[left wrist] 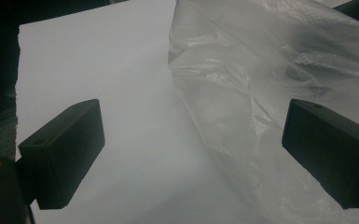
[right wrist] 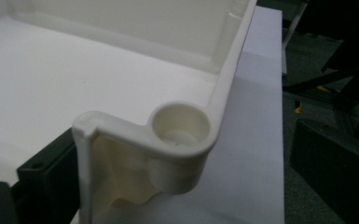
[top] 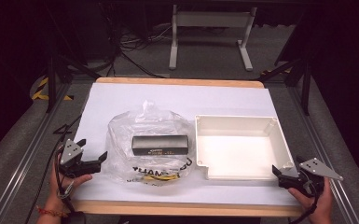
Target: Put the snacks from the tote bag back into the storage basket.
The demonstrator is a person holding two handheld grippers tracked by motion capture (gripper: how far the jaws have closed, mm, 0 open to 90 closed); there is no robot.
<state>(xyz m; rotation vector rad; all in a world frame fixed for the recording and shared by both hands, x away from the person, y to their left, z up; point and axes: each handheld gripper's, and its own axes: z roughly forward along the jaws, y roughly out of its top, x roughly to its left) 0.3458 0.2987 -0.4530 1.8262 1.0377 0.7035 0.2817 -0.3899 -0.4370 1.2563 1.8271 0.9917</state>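
Your left gripper point(top: 94, 160) is sitting wide apart, gripping nothing, just beside the clear plastic bag point(top: 149, 144) in the middle of the table point(top: 177, 100). A black box point(top: 160, 144) is lying inside the bag. Your right gripper point(top: 279, 171) is also spread wide, with the white tray's point(top: 279, 140) near corner between its jaws.

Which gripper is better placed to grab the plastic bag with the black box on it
Left. The left gripper is open right beside the plastic bag; the right gripper sits at the white tray corner.
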